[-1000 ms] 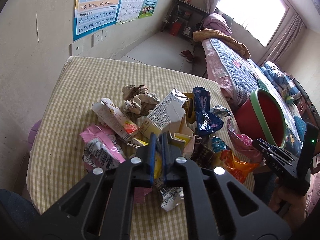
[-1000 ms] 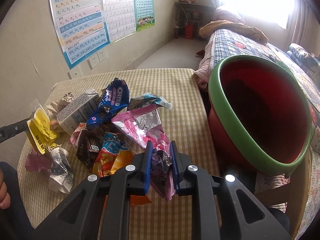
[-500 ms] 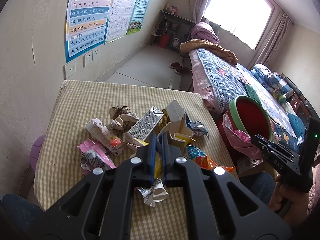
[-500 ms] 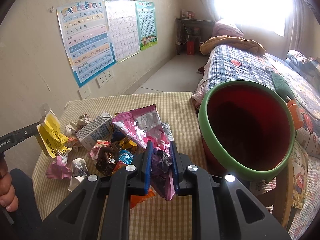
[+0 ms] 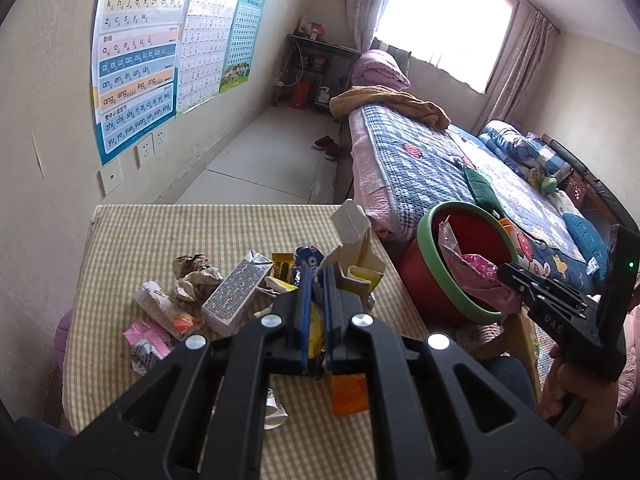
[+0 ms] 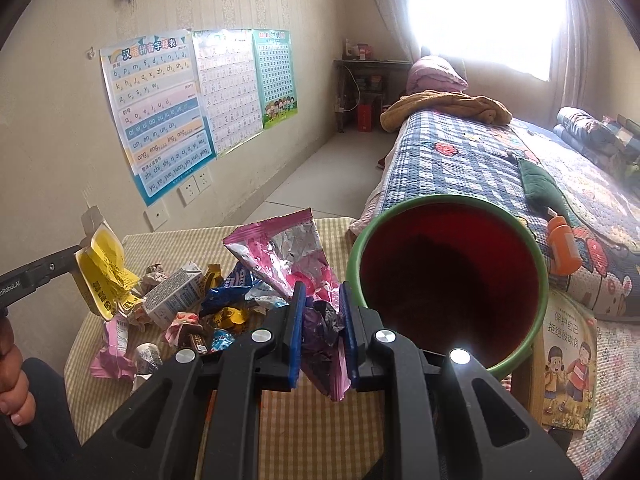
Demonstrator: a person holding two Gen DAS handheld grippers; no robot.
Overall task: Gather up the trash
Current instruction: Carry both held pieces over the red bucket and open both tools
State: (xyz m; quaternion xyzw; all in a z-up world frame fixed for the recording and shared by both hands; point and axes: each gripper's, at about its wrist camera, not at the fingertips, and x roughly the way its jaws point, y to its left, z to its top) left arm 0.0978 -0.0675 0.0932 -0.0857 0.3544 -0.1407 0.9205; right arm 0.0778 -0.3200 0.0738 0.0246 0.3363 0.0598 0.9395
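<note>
Your right gripper [image 6: 322, 332] pinches a pink wrapper [image 6: 288, 256], bin [image 6: 446, 280] at two o'clock. Left gripper [image 5: 314, 316] clamps a yellow carton [image 5: 356, 256]; most litter [image 5: 208, 300] remains.

Both grippers are black plastic with blue jaws, silver screws and triangular cut-outs.

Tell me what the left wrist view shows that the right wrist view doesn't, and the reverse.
Left wrist only: the red slippers on the floor, and the right gripper from the side, with the person's hand on its handle.

Right wrist only: the children's book beside the bin and the orange bottle on the bed.

Both: the red bin, the checked table, the trash pile, the pink wrapper in the right jaws, the yellow carton in the left gripper.
</note>
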